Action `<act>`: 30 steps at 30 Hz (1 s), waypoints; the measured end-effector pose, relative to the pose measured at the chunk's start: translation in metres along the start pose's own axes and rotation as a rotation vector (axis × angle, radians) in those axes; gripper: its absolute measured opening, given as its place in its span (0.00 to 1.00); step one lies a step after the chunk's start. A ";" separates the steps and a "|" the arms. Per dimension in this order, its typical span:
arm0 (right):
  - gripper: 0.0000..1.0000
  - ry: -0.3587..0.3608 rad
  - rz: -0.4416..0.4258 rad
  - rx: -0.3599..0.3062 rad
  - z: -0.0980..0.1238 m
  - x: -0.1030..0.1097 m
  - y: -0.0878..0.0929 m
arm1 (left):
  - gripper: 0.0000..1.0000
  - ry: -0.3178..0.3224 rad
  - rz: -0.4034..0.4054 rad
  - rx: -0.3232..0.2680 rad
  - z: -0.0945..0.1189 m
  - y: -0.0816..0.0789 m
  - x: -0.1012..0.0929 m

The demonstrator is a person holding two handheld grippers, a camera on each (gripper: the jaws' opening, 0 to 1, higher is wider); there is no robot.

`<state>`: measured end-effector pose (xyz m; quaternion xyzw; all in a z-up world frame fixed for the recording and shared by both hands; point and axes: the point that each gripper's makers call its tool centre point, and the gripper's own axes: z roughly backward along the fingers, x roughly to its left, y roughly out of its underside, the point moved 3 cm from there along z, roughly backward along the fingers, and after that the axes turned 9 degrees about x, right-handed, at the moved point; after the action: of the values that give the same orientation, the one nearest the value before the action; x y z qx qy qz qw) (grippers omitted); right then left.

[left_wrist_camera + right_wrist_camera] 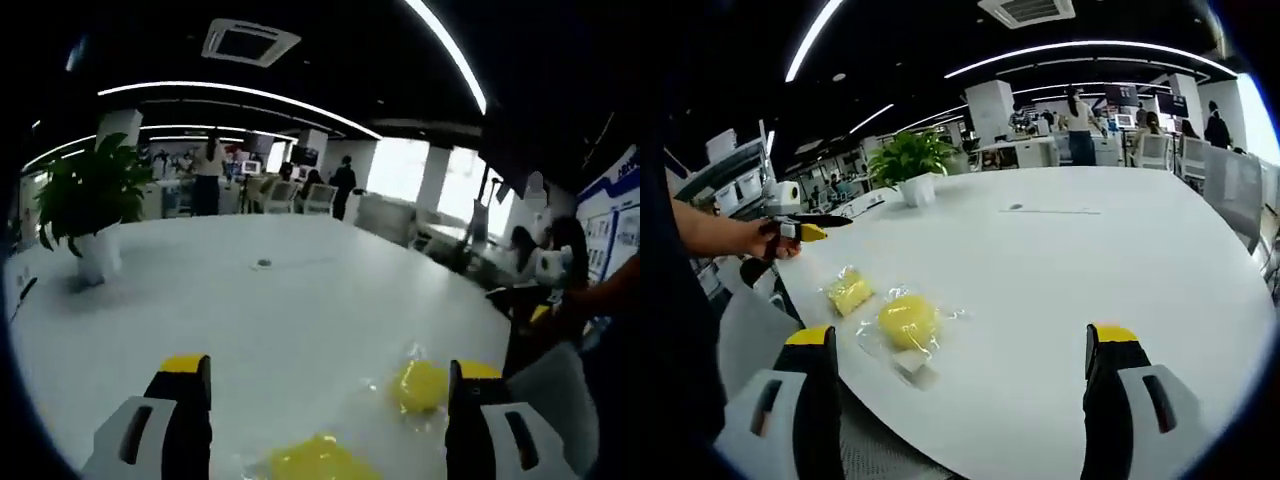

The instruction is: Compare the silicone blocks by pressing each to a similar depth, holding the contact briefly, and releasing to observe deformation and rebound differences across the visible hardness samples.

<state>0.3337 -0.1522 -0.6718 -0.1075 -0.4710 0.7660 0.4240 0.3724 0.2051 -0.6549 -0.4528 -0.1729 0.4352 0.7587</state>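
Note:
Two yellow silicone blocks in clear plastic wrap lie near the white table's edge. In the right gripper view the rounder block point(908, 320) is nearer, ahead and left of my open right gripper point(960, 390). The smaller block point(848, 292) lies further left. My left gripper point(800, 228) hangs above the table's left edge, held by a hand. In the left gripper view, one block point(420, 385) sits just inside the right jaw of my open left gripper point(325, 400). The other block point(315, 460) lies low between the jaws. Neither gripper touches a block.
A potted plant point(910, 160) stands on the white table point(1070, 270) at the back, and it is also in the left gripper view point(90, 200). A small dark disc point(1015, 207) sits mid-table. People and chairs point(300, 190) are beyond the table. A person's arm point(590, 300) is at the right.

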 end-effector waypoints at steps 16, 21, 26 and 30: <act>0.97 -0.022 0.063 0.023 0.000 0.020 0.006 | 1.00 0.027 0.102 0.082 0.066 0.072 -0.002; 0.97 0.001 0.035 0.040 0.002 0.016 0.013 | 1.00 0.004 0.101 0.062 0.070 0.068 0.003; 0.97 0.016 0.038 0.041 0.006 0.016 0.020 | 1.00 0.012 0.077 0.032 0.069 0.058 -0.001; 0.97 0.016 0.027 0.021 0.011 0.018 0.020 | 1.00 -0.002 0.057 0.038 0.069 0.058 0.000</act>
<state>0.3052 -0.1501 -0.6780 -0.1154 -0.4580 0.7759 0.4183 0.2974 0.2543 -0.6670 -0.4424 -0.1525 0.4603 0.7544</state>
